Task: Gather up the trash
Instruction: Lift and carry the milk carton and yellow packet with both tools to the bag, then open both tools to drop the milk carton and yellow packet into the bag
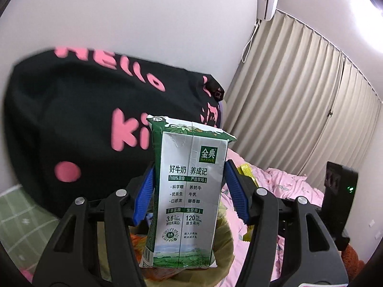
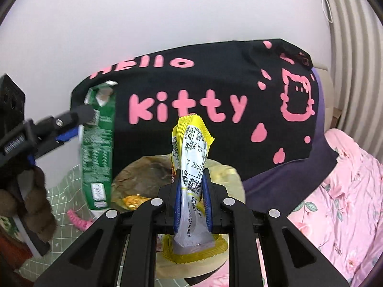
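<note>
My left gripper (image 1: 189,189) is shut on a green and white milk carton (image 1: 186,191), held upright in the air; the carton also shows in the right wrist view (image 2: 98,148) with the left gripper (image 2: 79,124) on it. My right gripper (image 2: 192,203) is shut on a yellow and white snack wrapper (image 2: 191,167). Both are held above an open bin lined with a yellowish bag (image 2: 148,174), which holds some trash. The bag's rim shows below the carton in the left wrist view (image 1: 225,239).
A black Hello Kitty cloth (image 2: 191,91) drapes over something behind the bin. A bed with pink floral bedding (image 2: 347,203) lies to the right. Green checked flooring (image 2: 67,191) is on the left. Beige curtains (image 1: 299,100) and a white wall are behind.
</note>
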A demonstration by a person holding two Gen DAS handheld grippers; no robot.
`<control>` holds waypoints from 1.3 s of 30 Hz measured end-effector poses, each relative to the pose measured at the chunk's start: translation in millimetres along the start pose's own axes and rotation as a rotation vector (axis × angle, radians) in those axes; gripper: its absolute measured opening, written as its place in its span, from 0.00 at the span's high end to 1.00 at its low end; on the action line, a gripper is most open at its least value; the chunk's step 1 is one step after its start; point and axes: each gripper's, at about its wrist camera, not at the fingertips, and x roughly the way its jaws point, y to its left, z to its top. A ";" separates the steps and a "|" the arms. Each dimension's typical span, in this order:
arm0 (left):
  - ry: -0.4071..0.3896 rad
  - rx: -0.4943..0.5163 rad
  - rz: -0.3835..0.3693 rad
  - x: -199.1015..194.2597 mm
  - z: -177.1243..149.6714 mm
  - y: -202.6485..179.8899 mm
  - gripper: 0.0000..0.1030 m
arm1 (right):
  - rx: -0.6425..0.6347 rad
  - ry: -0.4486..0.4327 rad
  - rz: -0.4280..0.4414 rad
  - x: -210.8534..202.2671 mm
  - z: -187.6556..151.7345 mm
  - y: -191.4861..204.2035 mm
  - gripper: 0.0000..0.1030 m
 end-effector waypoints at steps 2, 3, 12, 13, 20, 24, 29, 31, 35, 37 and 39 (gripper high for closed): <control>0.040 0.005 0.009 18.1 -8.7 1.5 0.47 | 0.013 0.005 0.006 6.3 1.4 -6.0 0.84; 0.071 0.012 0.021 28.5 -15.2 3.9 0.47 | 0.016 0.010 0.013 8.5 0.5 -8.1 0.84; 0.373 0.007 0.132 71.5 -66.4 30.6 0.47 | -0.011 0.150 0.145 54.7 -22.5 -5.9 0.84; 0.382 0.003 0.140 73.7 -67.6 33.6 0.47 | -0.025 0.169 0.165 62.1 -25.8 -3.6 0.84; 0.397 -0.044 0.166 76.5 -66.0 45.5 0.47 | -0.084 0.212 0.192 82.0 -32.9 1.5 0.83; 0.397 -0.043 0.163 74.7 -67.3 46.8 0.47 | -0.094 0.212 0.202 82.6 -31.9 2.3 0.80; 0.384 -0.075 0.141 68.1 -61.9 53.1 0.47 | -0.065 0.200 0.185 82.0 -35.1 1.2 0.76; 0.373 -0.097 0.120 60.7 -60.0 57.9 0.47 | -0.044 0.194 0.167 80.2 -37.8 1.7 0.69; 0.349 -0.126 0.091 42.7 -57.5 61.5 0.40 | 0.000 0.191 0.136 75.5 -44.0 1.2 0.59; 0.333 -0.120 0.086 27.6 -56.7 58.9 0.37 | 0.005 0.184 0.120 71.1 -46.2 4.1 0.58; 0.318 -0.110 0.097 11.0 -56.5 55.0 0.35 | -0.001 0.173 0.094 64.8 -47.3 9.8 0.56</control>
